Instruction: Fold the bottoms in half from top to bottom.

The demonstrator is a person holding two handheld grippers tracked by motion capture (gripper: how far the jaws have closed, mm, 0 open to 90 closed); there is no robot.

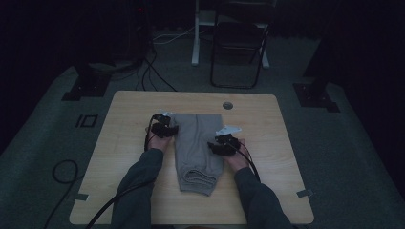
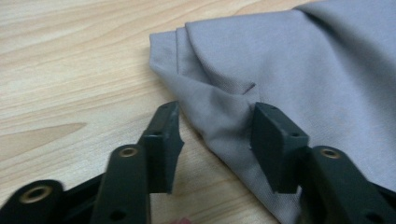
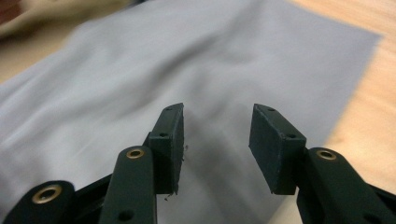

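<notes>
A grey folded garment (image 1: 196,143) lies lengthwise in the middle of the wooden table (image 1: 272,124), its ribbed band toward the person. My left gripper (image 1: 173,128) is at the garment's far left corner. In the left gripper view its jaws (image 2: 215,126) stand open astride the layered edge of the cloth (image 2: 289,56), one jaw over bare wood, the other over fabric. My right gripper (image 1: 213,147) is at the garment's right edge, midway along. In the right gripper view it (image 3: 217,135) hovers open over smooth grey cloth (image 3: 187,60), with nothing between the pads.
A round cable hole (image 1: 228,105) sits near the table's far edge. Beyond the table stand a black folding chair (image 1: 239,47) and a white post (image 1: 195,38), with cables on the dark floor (image 1: 153,71). A cable loop (image 1: 64,171) lies at the left.
</notes>
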